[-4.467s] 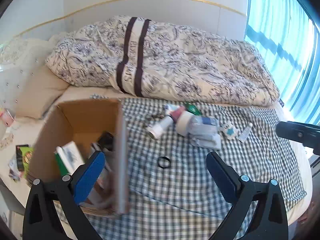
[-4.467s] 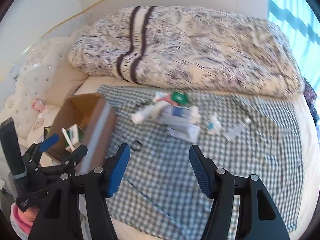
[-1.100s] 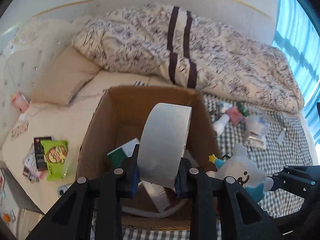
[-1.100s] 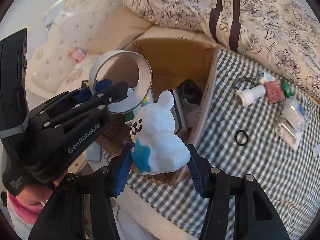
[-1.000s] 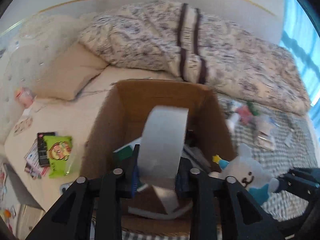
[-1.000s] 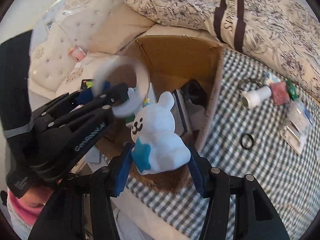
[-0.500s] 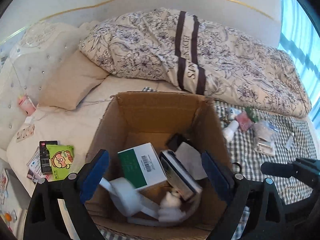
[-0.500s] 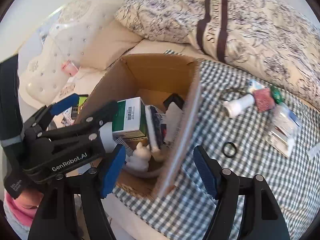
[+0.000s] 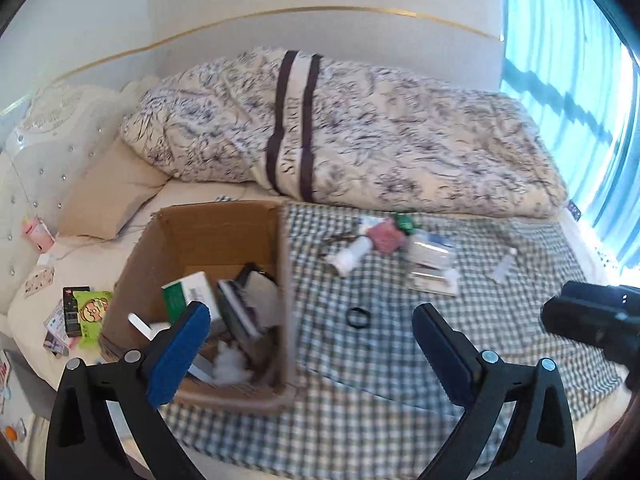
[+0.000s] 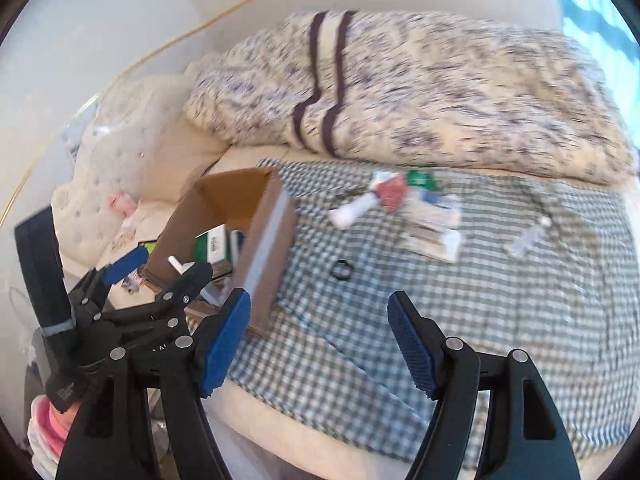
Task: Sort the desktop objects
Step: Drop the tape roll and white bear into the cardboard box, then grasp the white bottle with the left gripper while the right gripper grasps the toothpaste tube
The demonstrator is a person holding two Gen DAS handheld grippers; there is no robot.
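Observation:
A cardboard box stands on the left of a checked cloth; inside lie a green and white carton, a dark flat item and the white plush toy. On the cloth sit a black ring, a white bottle, a pink item and a clear packet. My left gripper hangs open over the box's right wall, holding nothing. My right gripper is open and empty above the cloth's near edge.
A flowered quilt fills the back of the bed. A beige pillow and a tufted headboard lie left. Snack packets are scattered left of the box. Bright blinds are at right.
The left gripper let the tape roll go and the right let the plush toy go into the box; both opened and swung right, away from the box.

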